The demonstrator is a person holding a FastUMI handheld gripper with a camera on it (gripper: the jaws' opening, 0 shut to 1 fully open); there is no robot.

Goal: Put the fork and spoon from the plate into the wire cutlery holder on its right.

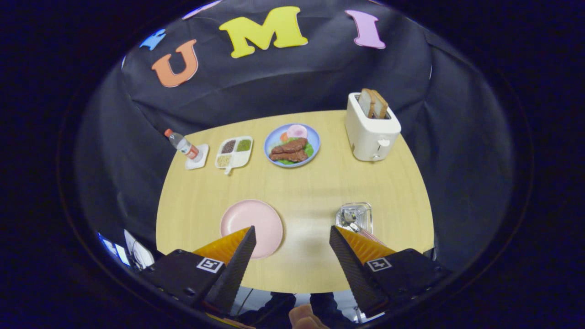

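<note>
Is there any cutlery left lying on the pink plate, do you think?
No, the pink plate is bare beside the open tool, and cutlery stands in the wire holder.

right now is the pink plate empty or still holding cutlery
Empty: the pink plate shows bare; cutlery stands in the wire holder. Gripper open.

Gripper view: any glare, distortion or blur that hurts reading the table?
Gripper view: fisheye bends the table edges; a soft glare patch lies between pink plate and wire cutlery holder, whose metal glints; focus is fair; open claw is sharp.
</note>
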